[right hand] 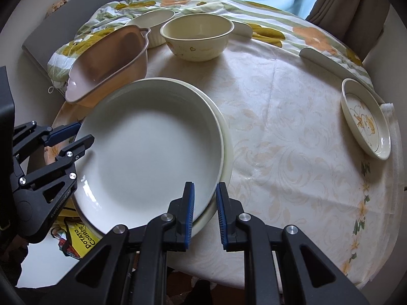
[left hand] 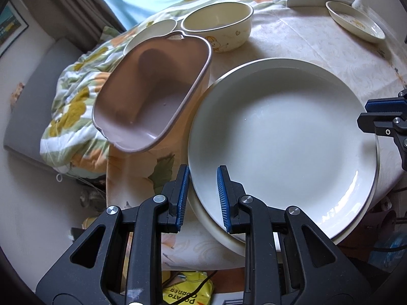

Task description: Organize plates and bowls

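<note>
Two plates [left hand: 282,137] lay stacked on the surface [right hand: 292,132], between the left hand-held gripper [left hand: 202,195] and the right hand-held gripper [right hand: 205,212]. Both stood open, straddling opposite rims without clamping. Ahead, a cream bowl [right hand: 197,38], a ribbed dish [right hand: 155,23] and a pink tub [right hand: 106,63] waited unsorted; a saucer [right hand: 366,119] sat far right. Stacking looked barely begun.
</note>
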Tool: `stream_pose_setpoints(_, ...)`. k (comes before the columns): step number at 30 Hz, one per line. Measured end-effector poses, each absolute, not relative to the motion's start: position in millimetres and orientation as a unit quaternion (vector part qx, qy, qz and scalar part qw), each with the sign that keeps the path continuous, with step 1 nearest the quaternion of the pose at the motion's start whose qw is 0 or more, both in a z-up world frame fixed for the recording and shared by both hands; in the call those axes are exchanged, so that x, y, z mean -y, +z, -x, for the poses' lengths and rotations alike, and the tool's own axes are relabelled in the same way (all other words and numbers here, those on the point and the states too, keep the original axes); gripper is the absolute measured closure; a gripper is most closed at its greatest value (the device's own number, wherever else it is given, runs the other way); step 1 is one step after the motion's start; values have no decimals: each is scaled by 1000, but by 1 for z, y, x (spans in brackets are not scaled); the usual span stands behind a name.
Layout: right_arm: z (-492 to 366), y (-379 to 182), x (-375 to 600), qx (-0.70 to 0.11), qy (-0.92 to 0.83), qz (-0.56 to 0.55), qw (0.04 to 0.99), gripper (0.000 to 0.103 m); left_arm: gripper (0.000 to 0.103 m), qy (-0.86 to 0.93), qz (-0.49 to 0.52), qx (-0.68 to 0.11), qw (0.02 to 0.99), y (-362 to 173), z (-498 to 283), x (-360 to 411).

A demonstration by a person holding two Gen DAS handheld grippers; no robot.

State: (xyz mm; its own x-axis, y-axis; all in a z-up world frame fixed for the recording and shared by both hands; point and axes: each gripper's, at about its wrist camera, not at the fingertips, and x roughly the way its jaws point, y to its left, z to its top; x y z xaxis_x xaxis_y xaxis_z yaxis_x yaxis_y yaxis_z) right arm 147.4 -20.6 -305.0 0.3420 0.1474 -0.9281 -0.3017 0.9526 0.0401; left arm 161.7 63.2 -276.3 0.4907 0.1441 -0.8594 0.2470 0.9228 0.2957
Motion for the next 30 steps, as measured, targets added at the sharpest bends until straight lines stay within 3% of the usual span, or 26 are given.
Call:
stream_pose_setpoints(10, -145, -304, 27, -553, 143, 51, 819, 87, 83, -22, -177, -508, 843, -273, -160, -62)
stream_pose_setpoints(18, -137, -275, 57, -525, 141, 16, 839, 87, 81, 3, -166, -480, 861, -232, -155, -51)
stream_pose_setpoints(19, -135, -269, 64, -518, 138, 11, 844, 87, 76, 4, -163, -476, 864, -225, -154, -45)
stream_pose_setpoints(20, -132, -262, 73, -509, 132, 8, 851, 80, 70, 5, -161, -472, 867, -219, -153, -39)
stream_pose_setpoints(21, -129, -257, 80, -502, 127, 6, 855, 71, 40, 6, -161, -465, 871, -213, -152, -34)
stream_pose_setpoints(22, -125, -251, 90, -493, 122, 0, 861, 40, 7, 10, -161, -451, 878, -206, -149, -26)
stream_pose_setpoints(23, -122, -245, 100, -487, 121, -8, 865, 16, 0, 12, -163, -432, 887, -196, -144, -18)
stream_pose_setpoints(30, -92, -215, 184, -444, 88, -53, 890, 12, 0, -66, -129, -413, 899, -157, -148, 48)
